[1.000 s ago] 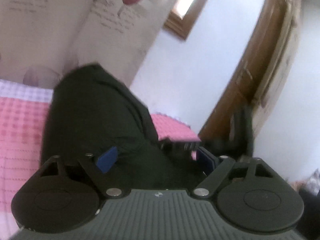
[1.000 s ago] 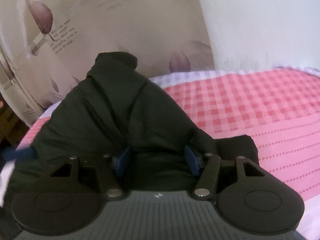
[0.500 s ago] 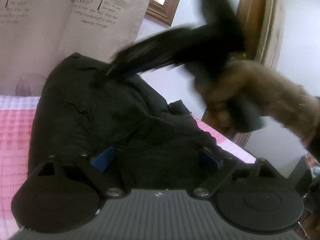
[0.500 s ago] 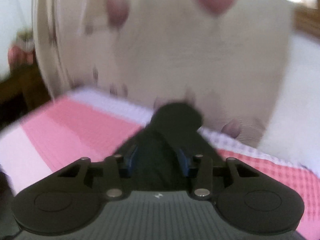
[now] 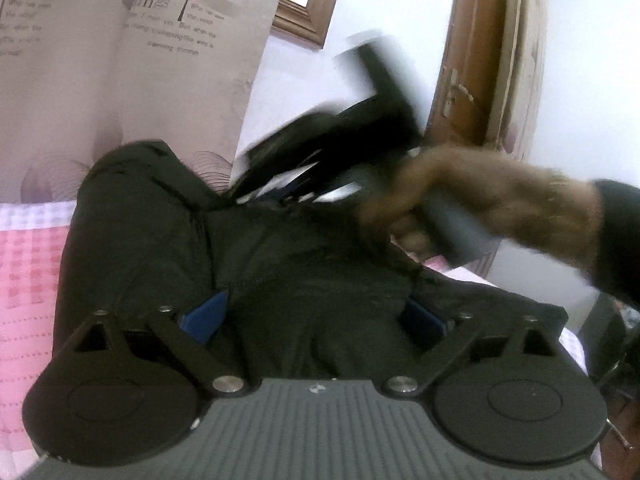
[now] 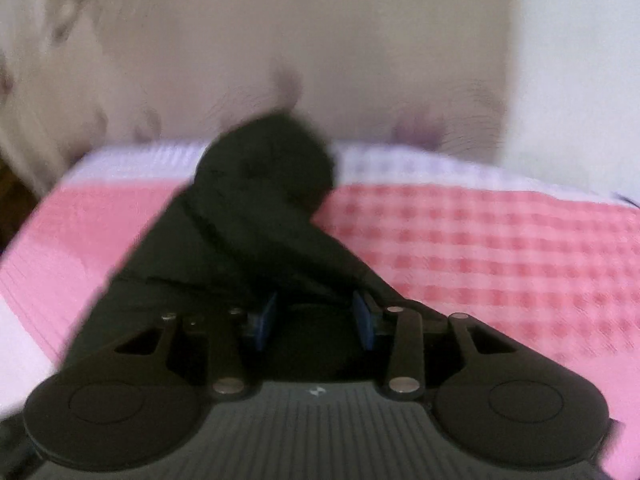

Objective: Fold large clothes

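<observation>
A large dark, almost black, padded fabric garment [image 5: 168, 248] lies heaped on a bed covered with a pink-and-white checked bedspread [image 5: 24, 280], its bulk running from the near edge toward the far side, where a pale curtain printed with purple leaves and script [image 5: 132, 52] hangs.

In the left wrist view, the left tool [image 5: 316, 318] sits low over the near part of the garment. Its blue-padded fingers [image 5: 206, 314] stand wide apart and are opening; dark cloth bulges up between them, but the pads do not press on it.

Farther off and to the right in that view, a hand in a brown furry cuff [image 5: 480, 200] grips the handle of the right tool [image 5: 256, 184], which is blurred and reaches toward the far fold of the garment.

In the right wrist view, also blurred, the right tool's blue pads [image 6: 266, 320] stand fairly close, with a ridge of the dark garment bunched between them and rising beyond toward a rounded lump at the far edge of the bed; the pads pinch this fold. The checked bedspread spreads out to the right of it.

A brown wooden door frame [image 5: 460, 60] stands at the right of the left wrist view, beside a white wall [image 5: 592, 80].
</observation>
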The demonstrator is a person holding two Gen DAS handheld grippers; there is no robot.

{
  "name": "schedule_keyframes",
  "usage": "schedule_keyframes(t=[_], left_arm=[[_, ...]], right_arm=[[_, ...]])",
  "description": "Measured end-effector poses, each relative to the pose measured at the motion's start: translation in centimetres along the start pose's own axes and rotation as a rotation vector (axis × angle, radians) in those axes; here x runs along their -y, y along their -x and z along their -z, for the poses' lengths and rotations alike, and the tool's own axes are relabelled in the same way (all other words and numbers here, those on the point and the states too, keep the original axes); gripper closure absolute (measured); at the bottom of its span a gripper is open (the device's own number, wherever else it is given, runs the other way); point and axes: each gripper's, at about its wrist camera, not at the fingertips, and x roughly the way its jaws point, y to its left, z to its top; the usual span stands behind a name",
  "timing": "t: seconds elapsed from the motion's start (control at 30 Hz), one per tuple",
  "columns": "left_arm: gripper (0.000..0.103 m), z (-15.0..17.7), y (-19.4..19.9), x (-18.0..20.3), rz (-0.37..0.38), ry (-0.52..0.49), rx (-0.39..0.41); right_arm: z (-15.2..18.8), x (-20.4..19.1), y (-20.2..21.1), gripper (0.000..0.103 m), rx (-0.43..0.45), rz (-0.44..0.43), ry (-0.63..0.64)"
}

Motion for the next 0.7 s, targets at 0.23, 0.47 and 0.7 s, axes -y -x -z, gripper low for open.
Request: schedule_keyframes(t=[0.23,0.47,0.7], left_arm=[[0.000,-0.1,-0.3,0.3,0.003,-0.019,0.003],[0.000,-1.0,4.8,-2.0,0.006,0.221,0.112],[0.000,-1.4,8.4,-10.7,-0.095,0.476,0.046]], right_arm=[[10.3,5.3,17.1,0.002,0.216,0.011,-0.165],[20.3,8.2,18.4,0.002,0.122,-0.017,-0.369],[20.0,8.7,15.5,0.001,0.098,-0.102,-0.452]])
